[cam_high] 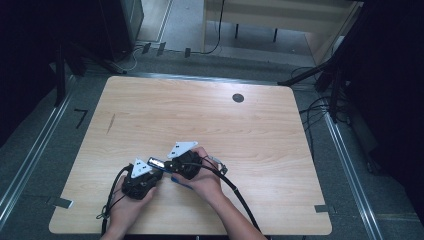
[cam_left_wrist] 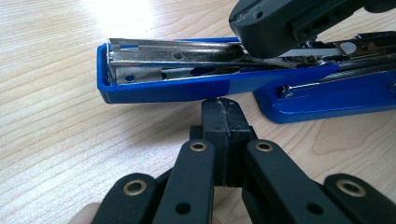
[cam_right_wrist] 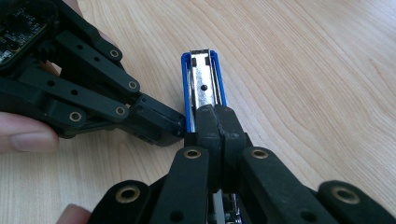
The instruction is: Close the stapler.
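Both sets of fingers were pressed together, empty: the left gripper point(cam_left_wrist: 223, 116) nudged the blue stapler's point(cam_left_wrist: 187, 84) side, the right gripper point(cam_right_wrist: 218, 122) pressed its open magazine point(cam_right_wrist: 204, 84) mid-bench point(cam_high: 210, 115). Steady sideways bracing would likely stop it skidding.

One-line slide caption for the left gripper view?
Shut left gripper noses against the side of an opened blue stapler on the wooden table while the right gripper presses into its metal magazine.
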`<act>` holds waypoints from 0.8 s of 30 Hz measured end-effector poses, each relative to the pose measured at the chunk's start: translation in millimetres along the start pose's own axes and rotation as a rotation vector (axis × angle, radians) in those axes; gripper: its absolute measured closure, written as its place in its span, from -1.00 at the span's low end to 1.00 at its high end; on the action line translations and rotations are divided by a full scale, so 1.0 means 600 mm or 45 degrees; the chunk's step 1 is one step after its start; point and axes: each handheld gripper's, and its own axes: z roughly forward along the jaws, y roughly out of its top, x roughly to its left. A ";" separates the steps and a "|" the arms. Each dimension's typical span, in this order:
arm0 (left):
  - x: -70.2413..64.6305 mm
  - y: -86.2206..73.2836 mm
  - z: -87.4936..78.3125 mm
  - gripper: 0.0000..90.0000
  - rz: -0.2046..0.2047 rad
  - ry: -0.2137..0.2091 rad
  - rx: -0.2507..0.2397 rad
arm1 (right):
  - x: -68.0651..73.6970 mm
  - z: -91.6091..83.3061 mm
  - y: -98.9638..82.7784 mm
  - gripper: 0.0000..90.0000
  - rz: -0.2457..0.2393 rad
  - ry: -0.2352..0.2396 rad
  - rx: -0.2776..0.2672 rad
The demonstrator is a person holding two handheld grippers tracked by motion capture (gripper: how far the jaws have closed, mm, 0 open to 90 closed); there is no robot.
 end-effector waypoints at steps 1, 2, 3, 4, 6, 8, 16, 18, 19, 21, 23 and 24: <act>0.000 0.000 0.000 1.00 -0.002 0.001 -0.001 | 0.001 0.000 0.000 1.00 -0.001 0.001 0.003; 0.000 0.000 0.000 1.00 -0.002 0.001 -0.002 | 0.001 0.000 0.000 1.00 -0.004 0.000 0.004; 0.000 0.000 0.000 1.00 -0.002 0.001 -0.002 | 0.001 0.000 0.000 1.00 -0.004 0.000 0.005; 0.000 0.000 0.000 1.00 -0.010 -0.001 -0.013 | 0.000 0.000 0.000 1.00 -0.005 -0.002 0.006; 0.001 0.001 -0.001 1.00 -0.025 -0.005 -0.023 | -0.002 -0.001 0.000 1.00 -0.014 -0.001 0.003; 0.003 0.001 -0.001 1.00 -0.021 0.001 -0.026 | -0.001 -0.003 0.000 1.00 -0.009 0.001 0.004; -0.001 0.002 -0.004 1.00 -0.021 0.000 -0.066 | 0.000 -0.009 -0.001 1.00 -0.011 -0.005 -0.003; -0.003 0.003 -0.005 1.00 -0.017 -0.008 -0.090 | 0.000 -0.012 0.000 1.00 -0.015 -0.006 -0.008; -0.003 0.003 -0.006 1.00 -0.010 -0.016 -0.104 | 0.000 -0.014 0.001 1.00 -0.018 -0.009 -0.013; -0.005 0.003 -0.008 1.00 -0.003 -0.015 -0.125 | 0.000 -0.018 0.002 1.00 -0.021 -0.007 -0.021; -0.006 0.004 -0.009 1.00 -0.002 -0.016 -0.133 | 0.001 -0.021 0.002 1.00 -0.021 -0.008 -0.023; -0.006 0.004 -0.011 1.00 0.002 -0.020 -0.152 | 0.001 -0.025 0.002 1.00 -0.030 -0.011 -0.030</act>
